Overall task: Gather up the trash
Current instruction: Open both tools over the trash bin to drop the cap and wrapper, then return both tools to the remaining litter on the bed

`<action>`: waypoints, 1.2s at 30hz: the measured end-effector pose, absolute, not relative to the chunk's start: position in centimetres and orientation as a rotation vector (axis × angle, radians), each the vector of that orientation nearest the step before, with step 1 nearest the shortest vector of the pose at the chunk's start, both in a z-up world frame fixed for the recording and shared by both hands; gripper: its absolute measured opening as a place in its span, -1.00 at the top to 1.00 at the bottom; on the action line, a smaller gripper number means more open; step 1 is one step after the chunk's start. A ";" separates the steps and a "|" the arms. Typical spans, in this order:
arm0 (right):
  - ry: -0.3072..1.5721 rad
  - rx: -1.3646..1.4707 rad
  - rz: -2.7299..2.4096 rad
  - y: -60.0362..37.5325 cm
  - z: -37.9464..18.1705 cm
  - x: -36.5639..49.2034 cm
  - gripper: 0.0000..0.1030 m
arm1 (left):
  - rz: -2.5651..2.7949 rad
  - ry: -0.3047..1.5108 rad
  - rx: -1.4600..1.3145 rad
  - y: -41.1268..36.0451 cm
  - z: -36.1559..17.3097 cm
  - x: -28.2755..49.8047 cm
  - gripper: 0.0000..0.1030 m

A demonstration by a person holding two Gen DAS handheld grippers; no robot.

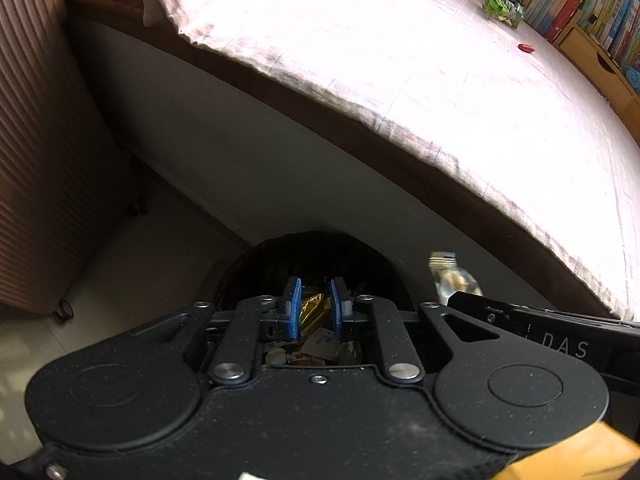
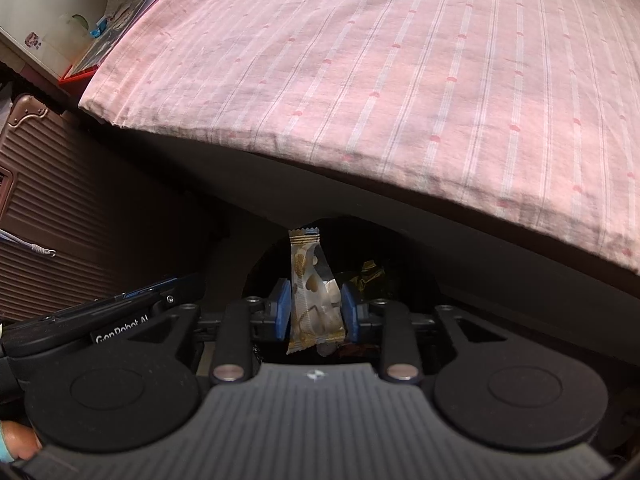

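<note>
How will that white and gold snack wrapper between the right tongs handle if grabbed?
The white and gold wrapper looks like thin crinkled film, so it is probably very light and floppy. Its glossy surface may slip. It is likely not fragile: squeezing should only crumple it.

You have two grippers in play, the left gripper (image 1: 316, 312) and the right gripper (image 2: 316, 312), each with two blue fingers (image 1: 294, 308). One black bin (image 1: 280, 256) sits below them. You can count one gold wrapper (image 1: 312, 308), one white-and-gold wrapper (image 2: 314, 300), one green wrapper (image 1: 500, 4) and one small red piece (image 1: 526, 47) on one bed (image 1: 400, 60). One ribbed suitcase (image 1: 44, 160) stands beside it.
</note>
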State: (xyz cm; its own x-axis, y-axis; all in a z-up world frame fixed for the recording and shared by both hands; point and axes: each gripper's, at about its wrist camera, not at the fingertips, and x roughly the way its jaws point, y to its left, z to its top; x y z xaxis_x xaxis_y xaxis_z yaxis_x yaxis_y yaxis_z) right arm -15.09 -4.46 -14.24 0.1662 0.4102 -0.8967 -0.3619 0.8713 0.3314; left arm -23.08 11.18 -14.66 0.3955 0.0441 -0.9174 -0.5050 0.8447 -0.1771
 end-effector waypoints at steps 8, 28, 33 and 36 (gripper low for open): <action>1.282 0.038 0.550 -5.0 -13.9 -14.9 -0.13 | 0.396 1.116 -0.458 11.0 -14.1 -23.0 0.19; 0.852 -0.032 0.508 -14.0 1.9 -0.6 -0.51 | 0.240 0.884 -0.324 5.6 -3.3 -9.8 -0.35; 0.775 -0.095 0.514 -15.4 4.8 5.5 -0.58 | 0.181 0.865 -0.278 1.8 -3.0 -3.0 -0.35; 0.743 -0.162 0.531 -15.9 5.5 8.3 -0.61 | 0.157 0.857 -0.254 -0.1 -3.4 1.3 -0.35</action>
